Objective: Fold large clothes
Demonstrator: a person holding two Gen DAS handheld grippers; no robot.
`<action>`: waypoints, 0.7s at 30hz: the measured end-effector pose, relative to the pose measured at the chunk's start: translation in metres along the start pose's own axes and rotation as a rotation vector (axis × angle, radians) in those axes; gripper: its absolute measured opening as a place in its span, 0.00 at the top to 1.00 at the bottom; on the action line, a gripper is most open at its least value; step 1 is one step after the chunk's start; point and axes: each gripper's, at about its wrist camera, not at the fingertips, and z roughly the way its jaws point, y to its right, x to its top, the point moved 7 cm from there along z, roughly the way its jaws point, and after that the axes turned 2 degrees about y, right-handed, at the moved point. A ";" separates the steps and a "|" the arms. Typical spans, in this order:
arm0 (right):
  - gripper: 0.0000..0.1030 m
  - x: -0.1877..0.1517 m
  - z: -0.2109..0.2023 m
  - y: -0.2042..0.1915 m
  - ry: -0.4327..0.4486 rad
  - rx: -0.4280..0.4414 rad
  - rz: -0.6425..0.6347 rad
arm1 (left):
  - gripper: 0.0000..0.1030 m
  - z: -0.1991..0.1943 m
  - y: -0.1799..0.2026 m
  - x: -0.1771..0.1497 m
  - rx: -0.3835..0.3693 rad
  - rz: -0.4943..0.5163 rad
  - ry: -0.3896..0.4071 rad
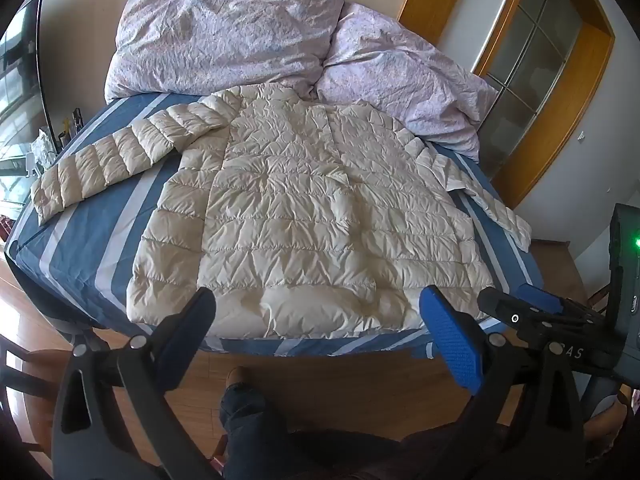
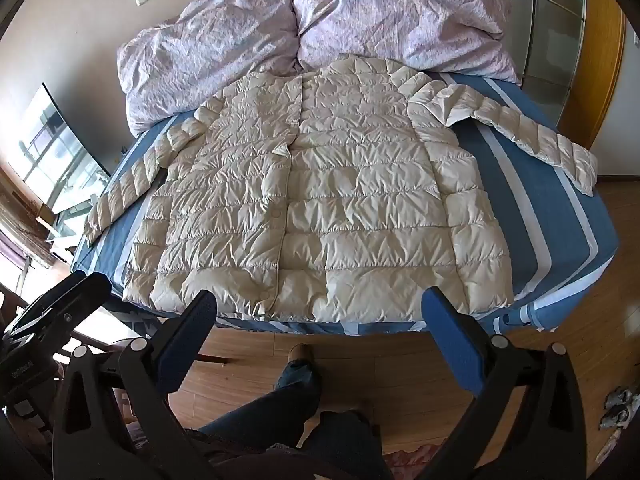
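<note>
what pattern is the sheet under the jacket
Blue sheet with white and pale stripes, clearest in the right wrist view beside the cream jacket.

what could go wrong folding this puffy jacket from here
1. The right sleeve reaches the bed's edge; a careless tug on it could send it over the side.
2. The cream down jacket is puffy and looks slick, so folds may spring open or slide on the striped sheet.
3. Its collar sits against the crumpled duvet, which could snag during folding. Both the left gripper and right gripper are open and hold nothing.
</note>
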 end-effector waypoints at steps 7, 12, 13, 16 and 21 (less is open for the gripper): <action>0.01 0.000 0.000 0.000 -0.002 0.002 0.001 | 0.02 0.000 0.000 0.000 -0.001 -0.001 -0.003; 0.01 0.000 -0.001 0.000 0.003 0.002 0.000 | 0.02 0.000 0.000 0.000 0.000 -0.005 -0.002; 0.01 0.000 -0.001 0.000 0.004 0.002 0.001 | 0.02 0.000 0.001 0.000 0.001 -0.001 -0.002; 0.01 0.001 -0.001 -0.001 0.005 0.002 0.000 | 0.02 0.000 0.001 0.000 0.000 -0.001 -0.002; 0.01 0.001 0.000 -0.001 0.005 0.002 -0.001 | 0.02 0.001 0.001 0.000 -0.002 0.001 -0.003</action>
